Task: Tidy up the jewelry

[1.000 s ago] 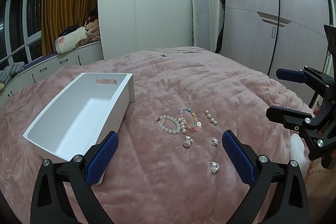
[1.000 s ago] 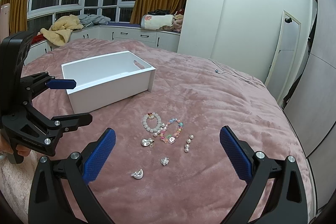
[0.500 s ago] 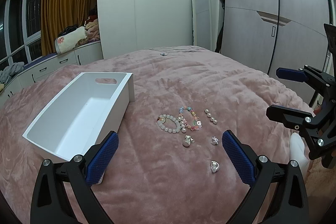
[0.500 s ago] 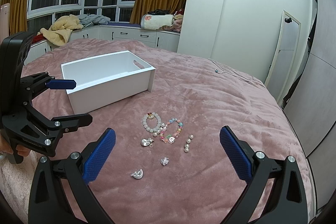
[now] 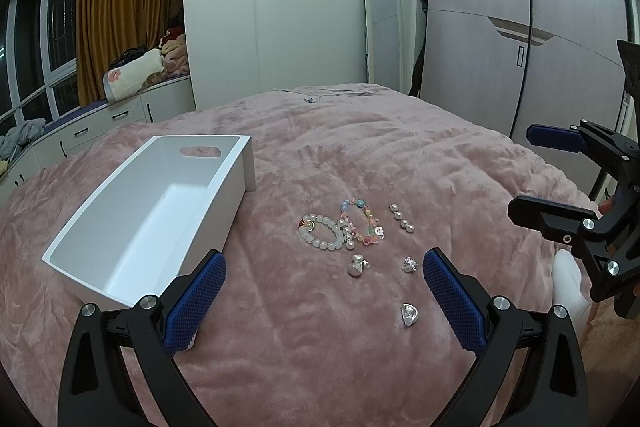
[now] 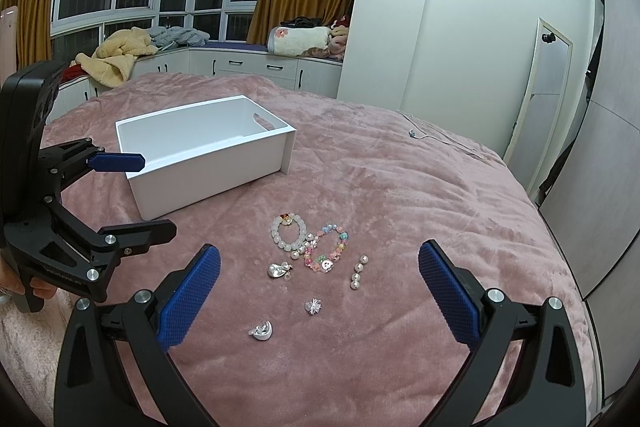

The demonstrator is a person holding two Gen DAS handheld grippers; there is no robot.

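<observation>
Tools: left tool (image 5: 324,287) and right tool (image 6: 318,285) both spread wide, empty.
Nearest piece: silver charm (image 6: 261,330) lies between right tool's tips, just ahead.
Bin: white box (image 6: 208,163) ahead-left.

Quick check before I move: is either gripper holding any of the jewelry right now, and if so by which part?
Nothing is held. The left gripper and right gripper both have open jaws above the pink blanket; the white bead bracelet lies there untouched.
</observation>
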